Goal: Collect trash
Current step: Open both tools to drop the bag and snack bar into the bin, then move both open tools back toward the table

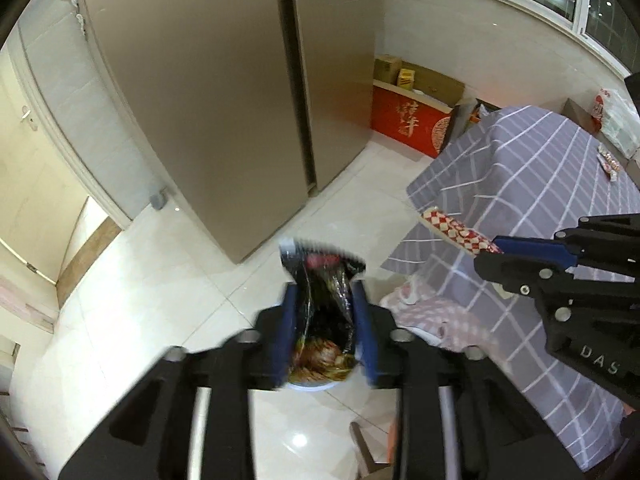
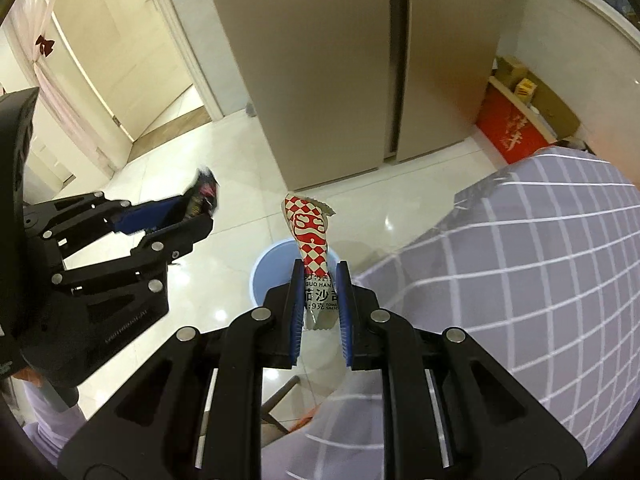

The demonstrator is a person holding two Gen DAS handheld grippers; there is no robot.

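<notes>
My left gripper (image 1: 325, 298) is shut on a crumpled black snack wrapper (image 1: 324, 304) and holds it over the floor; it also shows in the right wrist view (image 2: 202, 196). My right gripper (image 2: 320, 276) is shut on a red-and-white checked ketchup sachet (image 2: 310, 236), held above a light blue bucket (image 2: 268, 276) on the floor. In the left wrist view the right gripper (image 1: 490, 246) shows at the right with the sachet (image 1: 456, 232) sticking out leftward. The bucket's rim (image 1: 316, 387) peeks below the black wrapper.
A table with a grey checked cloth (image 1: 532, 184) stands at the right, with small packets (image 1: 610, 164) on its far side. A tall beige fridge (image 1: 224, 92) stands ahead, a red box (image 1: 412, 120) beside it. A doorway (image 2: 116, 80) is at the left. White tile floor (image 1: 160, 280).
</notes>
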